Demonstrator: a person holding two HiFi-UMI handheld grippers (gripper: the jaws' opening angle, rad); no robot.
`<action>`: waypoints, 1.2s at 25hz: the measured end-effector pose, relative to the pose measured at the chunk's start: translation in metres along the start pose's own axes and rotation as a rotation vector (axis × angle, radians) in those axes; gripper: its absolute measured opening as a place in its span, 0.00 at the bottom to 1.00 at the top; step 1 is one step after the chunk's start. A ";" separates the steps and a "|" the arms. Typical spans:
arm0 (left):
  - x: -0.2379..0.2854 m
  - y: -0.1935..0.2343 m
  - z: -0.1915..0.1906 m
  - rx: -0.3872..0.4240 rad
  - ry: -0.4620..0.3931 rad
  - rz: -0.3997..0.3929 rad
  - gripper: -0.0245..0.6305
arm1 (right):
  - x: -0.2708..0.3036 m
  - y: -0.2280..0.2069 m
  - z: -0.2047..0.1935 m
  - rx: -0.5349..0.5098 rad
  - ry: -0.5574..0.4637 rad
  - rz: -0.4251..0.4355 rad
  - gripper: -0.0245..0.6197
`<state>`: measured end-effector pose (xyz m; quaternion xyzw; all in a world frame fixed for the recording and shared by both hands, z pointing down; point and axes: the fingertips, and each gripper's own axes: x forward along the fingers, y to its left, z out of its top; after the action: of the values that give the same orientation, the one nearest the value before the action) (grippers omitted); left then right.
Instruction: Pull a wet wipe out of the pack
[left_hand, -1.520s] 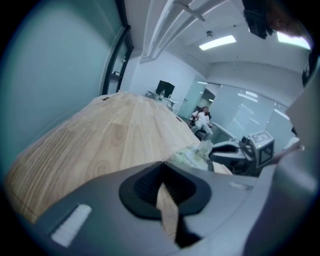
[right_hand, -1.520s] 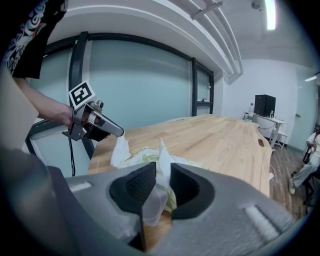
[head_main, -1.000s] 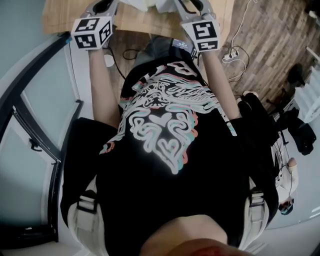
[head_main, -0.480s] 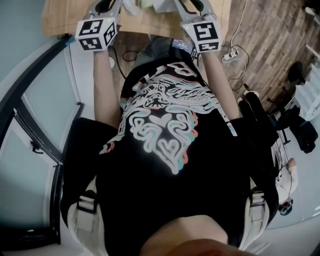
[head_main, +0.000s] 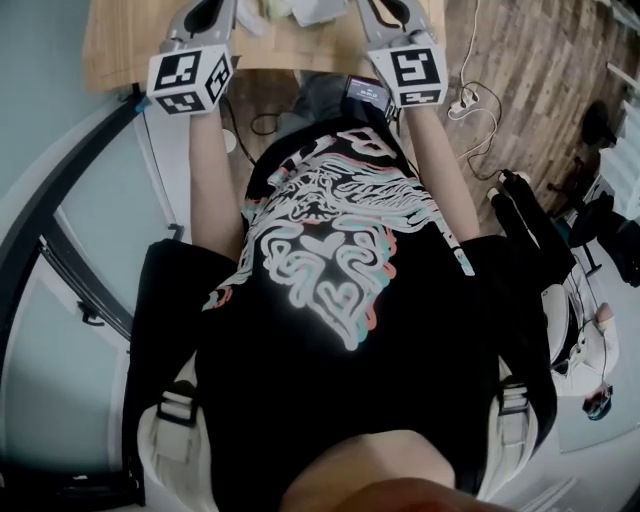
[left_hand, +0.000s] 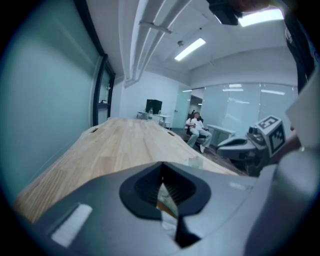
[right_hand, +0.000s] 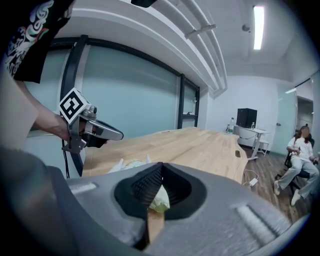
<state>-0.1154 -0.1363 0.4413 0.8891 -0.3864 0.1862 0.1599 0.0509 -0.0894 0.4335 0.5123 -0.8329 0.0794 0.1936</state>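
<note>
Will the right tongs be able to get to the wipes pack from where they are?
Probably yes. The wipes pack lies on the table just ahead of the right tongs, with nothing between them. The tongs are shut, though, so they would have to open first.

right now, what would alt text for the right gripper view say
The right gripper fills the bottom, jaws meeting at their tips, with a pale green and white patch showing through the gap below them. Beyond lies a long wooden table with a crumpled white bundle, and the left gripper is held at the left.
</note>
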 end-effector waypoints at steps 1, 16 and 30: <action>0.001 -0.004 0.003 0.007 -0.006 -0.008 0.02 | -0.005 -0.001 0.002 -0.002 -0.005 -0.012 0.04; -0.036 -0.065 0.033 0.133 -0.087 -0.032 0.02 | -0.103 -0.015 0.046 0.066 -0.137 -0.212 0.04; -0.125 -0.130 0.066 0.115 -0.216 0.146 0.02 | -0.188 0.010 0.075 -0.024 -0.231 -0.141 0.04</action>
<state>-0.0836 -0.0010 0.3079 0.8811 -0.4538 0.1226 0.0522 0.0995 0.0450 0.2893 0.5727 -0.8127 -0.0040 0.1076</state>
